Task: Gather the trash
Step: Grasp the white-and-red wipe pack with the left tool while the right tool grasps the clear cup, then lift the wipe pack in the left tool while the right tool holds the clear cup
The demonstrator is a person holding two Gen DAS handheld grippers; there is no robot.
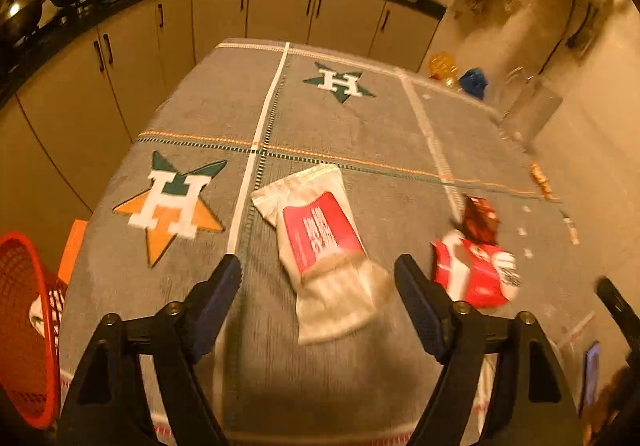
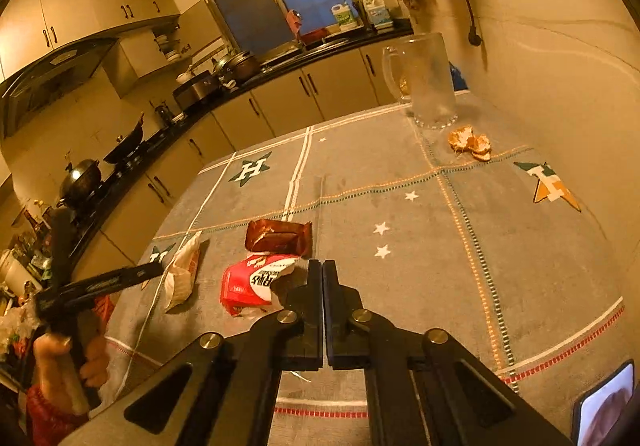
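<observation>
My left gripper (image 1: 320, 282) hangs open over the grey tablecloth (image 1: 360, 118). A white wrapper with a red label (image 1: 320, 230) lies flat under it, its near end between the fingers but not touched by the pads. To the right lie a crumpled red packet (image 1: 472, 274) and a brown wrapper (image 1: 480, 218). My right gripper (image 2: 322, 270) is shut and holds nothing, just right of the red packet (image 2: 252, 282). The brown wrapper (image 2: 280, 238) lies beyond it and the white wrapper (image 2: 182, 270) to the left. A hand (image 2: 80, 358) holds the left gripper there.
A red mesh basket (image 1: 24, 326) stands off the table's left edge. A glass mug (image 2: 428, 82) and orange peel (image 2: 470, 142) sit at the far right by the wall. A phone (image 2: 604, 402) lies at the near right corner. Kitchen cabinets (image 1: 280, 10) line the far side.
</observation>
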